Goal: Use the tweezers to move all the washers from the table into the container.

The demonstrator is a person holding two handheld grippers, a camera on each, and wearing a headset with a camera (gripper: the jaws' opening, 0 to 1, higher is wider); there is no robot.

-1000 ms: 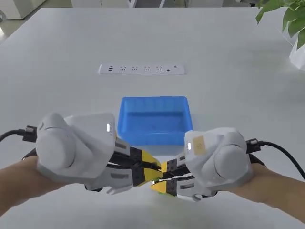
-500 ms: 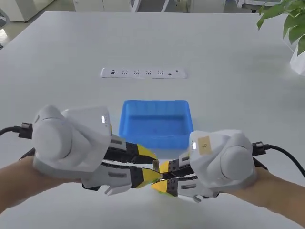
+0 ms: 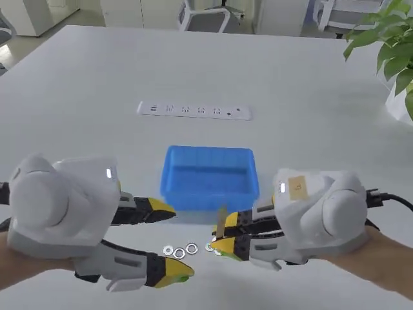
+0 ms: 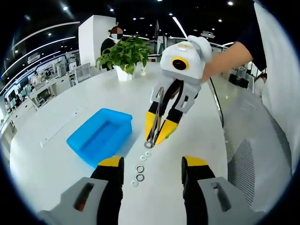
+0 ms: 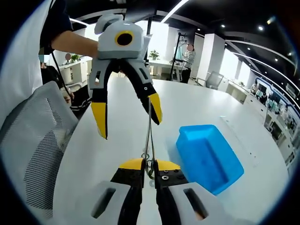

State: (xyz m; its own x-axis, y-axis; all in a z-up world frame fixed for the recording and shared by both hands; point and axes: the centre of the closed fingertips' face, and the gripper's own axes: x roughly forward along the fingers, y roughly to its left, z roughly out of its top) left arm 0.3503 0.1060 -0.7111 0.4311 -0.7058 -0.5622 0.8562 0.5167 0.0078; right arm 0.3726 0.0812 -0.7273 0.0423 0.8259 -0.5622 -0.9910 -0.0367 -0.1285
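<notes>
Left tongs: I have them spread wide, holding nothing.
Right tongs: clamped on one pair of tweezers.
Washers: I count at least four, rowed on the bench before one blue container.

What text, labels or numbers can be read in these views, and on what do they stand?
No text is legible in these views.
On the right gripper, a yellow label: dark marks, too blurred to read.
On the white power strip: small markings, too small to read.
</notes>
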